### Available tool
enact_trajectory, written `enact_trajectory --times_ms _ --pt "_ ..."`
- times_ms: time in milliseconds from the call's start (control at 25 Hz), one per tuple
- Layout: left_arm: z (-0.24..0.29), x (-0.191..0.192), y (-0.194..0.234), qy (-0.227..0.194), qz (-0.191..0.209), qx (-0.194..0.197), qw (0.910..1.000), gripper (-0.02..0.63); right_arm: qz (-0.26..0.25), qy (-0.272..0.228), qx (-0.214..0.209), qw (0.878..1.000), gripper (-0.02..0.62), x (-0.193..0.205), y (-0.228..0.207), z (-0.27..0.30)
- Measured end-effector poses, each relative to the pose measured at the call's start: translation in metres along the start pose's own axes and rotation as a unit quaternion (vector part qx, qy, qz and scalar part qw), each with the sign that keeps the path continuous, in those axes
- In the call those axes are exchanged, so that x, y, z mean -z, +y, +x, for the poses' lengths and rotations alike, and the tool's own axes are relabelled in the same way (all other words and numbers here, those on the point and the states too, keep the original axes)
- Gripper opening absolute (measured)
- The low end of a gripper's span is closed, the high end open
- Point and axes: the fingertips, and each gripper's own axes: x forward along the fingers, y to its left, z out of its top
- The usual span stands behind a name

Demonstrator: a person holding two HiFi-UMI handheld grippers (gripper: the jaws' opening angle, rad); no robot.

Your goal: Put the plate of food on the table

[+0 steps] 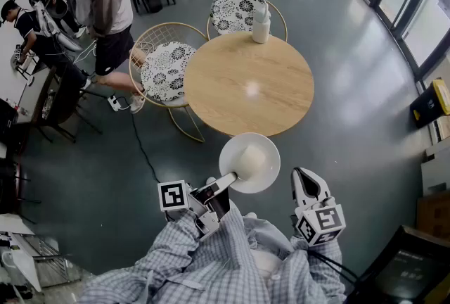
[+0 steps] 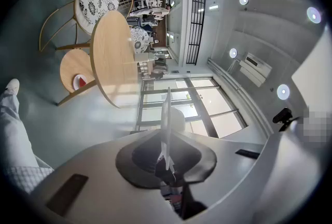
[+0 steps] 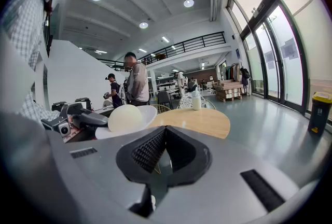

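A white plate (image 1: 261,148) carrying a pale round bun (image 1: 249,157) hangs over the floor, just short of the near edge of the round wooden table (image 1: 246,81). My left gripper (image 1: 228,180) is shut on the plate's near-left rim. In the left gripper view the plate (image 2: 166,114) shows edge-on between the jaws, with the table (image 2: 111,57) beyond it. My right gripper (image 1: 301,174) hovers to the right of the plate, shut with nothing in it. From the right gripper (image 3: 166,127) view, the plate (image 3: 141,114) and bun (image 3: 124,117) lie to the left, in front of the table (image 3: 199,122).
A white bottle (image 1: 261,23) stands at the table's far edge. Two patterned chairs (image 1: 167,70) (image 1: 238,7) flank the table's far left side. A person (image 1: 102,0) stands beyond them. A black cable (image 1: 144,151) runs across the floor on the left.
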Motion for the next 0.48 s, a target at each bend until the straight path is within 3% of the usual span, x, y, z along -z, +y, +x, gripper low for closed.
enact_trajectory --times_ms 480 --pt "-0.0047 0.0006 0.0035 -0.004 0.000 0.000 1.0000 0.037 0.001 0.003 -0.002 1.000 0.009 0.0029 0.0027 0.0030"
